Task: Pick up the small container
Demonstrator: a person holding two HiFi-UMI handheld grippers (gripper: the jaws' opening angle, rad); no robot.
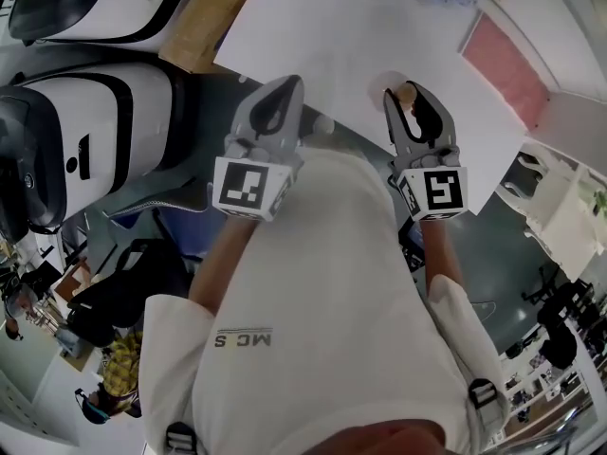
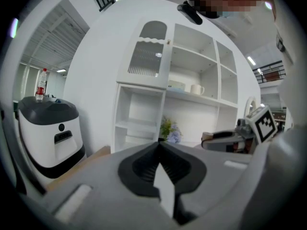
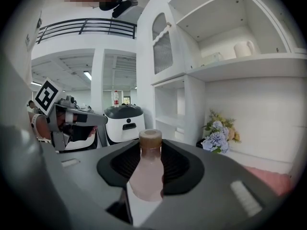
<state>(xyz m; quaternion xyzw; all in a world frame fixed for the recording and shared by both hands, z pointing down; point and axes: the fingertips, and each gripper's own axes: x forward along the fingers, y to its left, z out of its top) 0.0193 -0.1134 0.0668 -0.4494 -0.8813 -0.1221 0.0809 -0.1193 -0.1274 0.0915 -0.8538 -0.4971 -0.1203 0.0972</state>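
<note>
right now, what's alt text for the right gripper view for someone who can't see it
The right gripper is closed on a small bottle, pinkish with a tan cap. Behind are white shelves, a bunch of flowers and a white machine with a dark top.

pinkish small container [image 3: 145, 176] in right claw [image 1: 410, 96]

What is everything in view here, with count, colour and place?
small container: one, pale pink with brown cap, between the right tongs
table: one, white, middle of the head view
mat: one, pink, on the table's right side
shelf unit: one, white, behind the table
flowers: one bunch, blue and yellow, by the shelf unit
mug: one, white, on a shelf
machines: two, white and black, left of the table
left tongs: one, grey, shut, empty
right tongs: one, grey, shut on the small container
</note>
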